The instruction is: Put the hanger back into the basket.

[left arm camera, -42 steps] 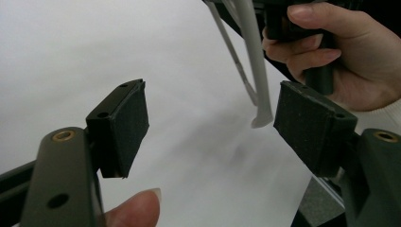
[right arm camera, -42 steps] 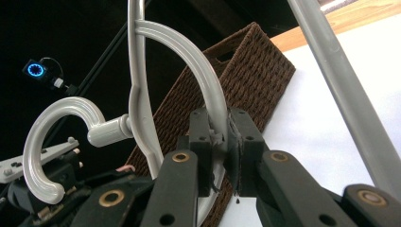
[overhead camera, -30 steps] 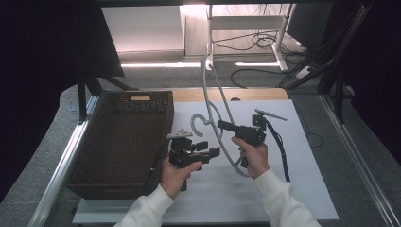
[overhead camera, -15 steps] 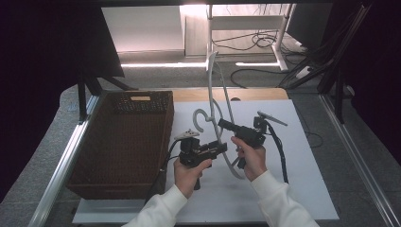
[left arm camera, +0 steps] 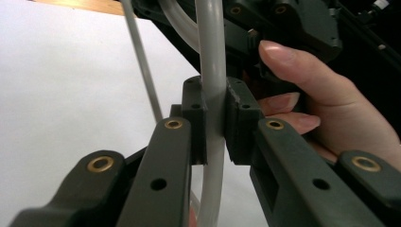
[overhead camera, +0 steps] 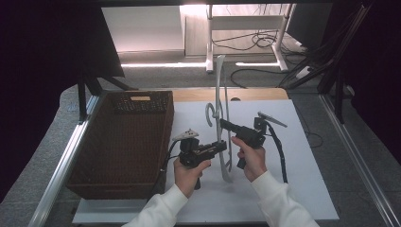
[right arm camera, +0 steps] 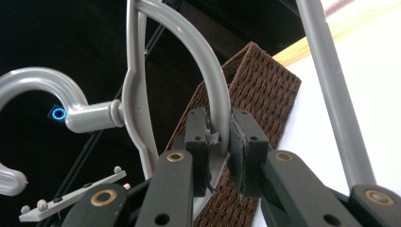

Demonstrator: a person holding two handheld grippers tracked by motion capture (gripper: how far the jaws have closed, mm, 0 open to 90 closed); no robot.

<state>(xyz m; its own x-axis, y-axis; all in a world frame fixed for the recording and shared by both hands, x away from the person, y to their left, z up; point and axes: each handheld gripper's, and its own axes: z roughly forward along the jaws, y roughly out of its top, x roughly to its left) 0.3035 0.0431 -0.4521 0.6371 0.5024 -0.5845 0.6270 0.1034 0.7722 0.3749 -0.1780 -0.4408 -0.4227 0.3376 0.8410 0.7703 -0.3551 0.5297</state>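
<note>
The grey plastic coat hanger stands up on end over the white table, at 3 o'clock from the brown woven basket. The left gripper and right gripper both squeeze its thin bar. It looks light, stiff and smooth, so it may slip; holding the curved shoulder seems best.

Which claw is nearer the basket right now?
Left. The left claw, shut on the hanger, sits just past the basket on its right side; the right claw, gripping the same hanger, reaches in from farther right.
</note>
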